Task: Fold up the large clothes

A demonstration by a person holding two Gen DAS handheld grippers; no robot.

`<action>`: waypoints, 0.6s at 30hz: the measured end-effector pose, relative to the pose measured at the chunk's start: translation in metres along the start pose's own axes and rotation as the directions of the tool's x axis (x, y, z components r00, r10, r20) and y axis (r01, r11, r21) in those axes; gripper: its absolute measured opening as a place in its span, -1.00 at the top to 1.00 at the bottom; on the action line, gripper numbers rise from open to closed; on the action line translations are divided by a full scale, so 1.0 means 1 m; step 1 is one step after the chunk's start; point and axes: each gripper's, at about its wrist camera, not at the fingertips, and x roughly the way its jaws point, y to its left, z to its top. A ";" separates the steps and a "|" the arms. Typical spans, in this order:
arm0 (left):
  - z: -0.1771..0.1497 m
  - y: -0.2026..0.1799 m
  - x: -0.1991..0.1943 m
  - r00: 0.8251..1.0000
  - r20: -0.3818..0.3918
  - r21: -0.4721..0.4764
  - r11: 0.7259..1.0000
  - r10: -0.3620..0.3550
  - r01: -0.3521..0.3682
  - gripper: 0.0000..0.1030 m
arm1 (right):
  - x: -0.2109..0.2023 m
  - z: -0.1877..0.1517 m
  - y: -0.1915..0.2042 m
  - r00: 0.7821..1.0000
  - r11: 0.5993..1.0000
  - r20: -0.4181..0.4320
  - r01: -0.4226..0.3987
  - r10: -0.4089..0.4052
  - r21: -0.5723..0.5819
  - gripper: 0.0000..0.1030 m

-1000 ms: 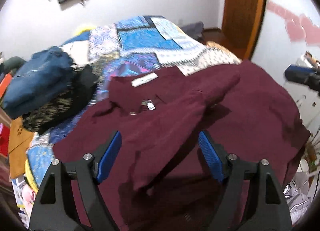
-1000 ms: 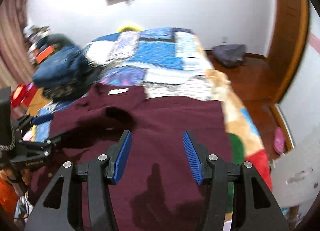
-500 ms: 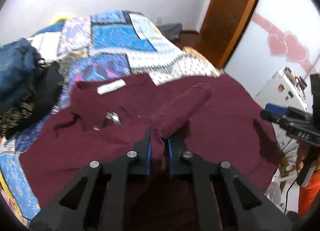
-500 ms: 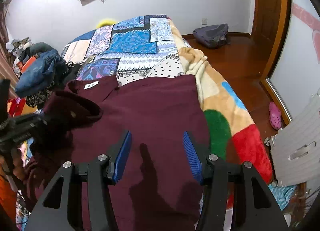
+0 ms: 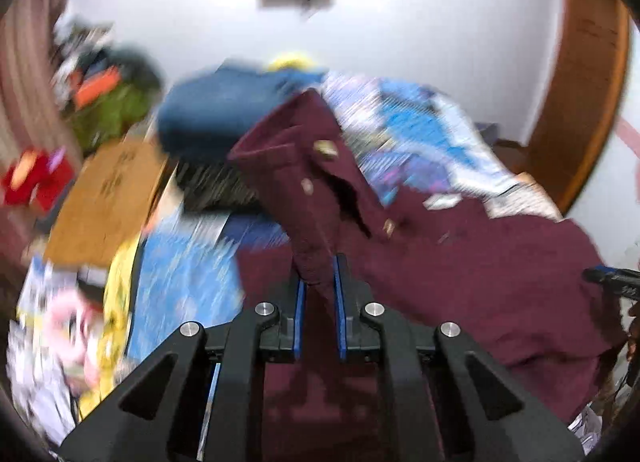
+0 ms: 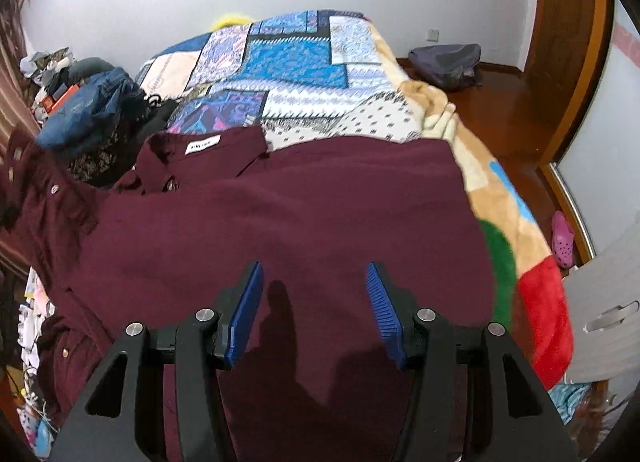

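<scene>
Bedspread [image 6: 296, 58] is covered at the near end by the maroon shirt [image 6: 304, 214], spread collar away; its sleeve [image 5: 320, 198] is pinched in the closed left gripper [image 5: 319, 274] and should be laid flat across the body, while the right gripper [image 6: 314, 294] is held open above, empty

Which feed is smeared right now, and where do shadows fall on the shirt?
Left wrist view: heavy motion blur over the bedspread and side clutter; only the left gripper, clamped on the shirt sleeve, reads fairly sharp. Right wrist view: sharp, with fisheye bending at the edges; the open right gripper casts dark finger shadows on the shirt just below its pads.
</scene>
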 end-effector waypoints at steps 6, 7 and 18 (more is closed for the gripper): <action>-0.085 0.043 0.055 0.944 -0.328 -0.128 0.992 -0.028 -0.015 0.12 | 0.007 -0.005 0.007 0.999 1.000 -0.023 0.023 -0.023 -0.013 0.03; -0.092 0.045 0.058 0.940 -0.340 -0.125 0.992 -0.018 -0.026 0.00 | 0.007 -0.004 0.007 0.999 1.000 -0.024 0.023 -0.024 -0.014 0.03; -0.059 0.086 0.039 0.970 -0.239 -0.166 0.983 0.038 -0.079 -0.18 | 0.000 0.008 -0.001 0.999 1.000 -0.030 -0.017 0.017 0.020 0.03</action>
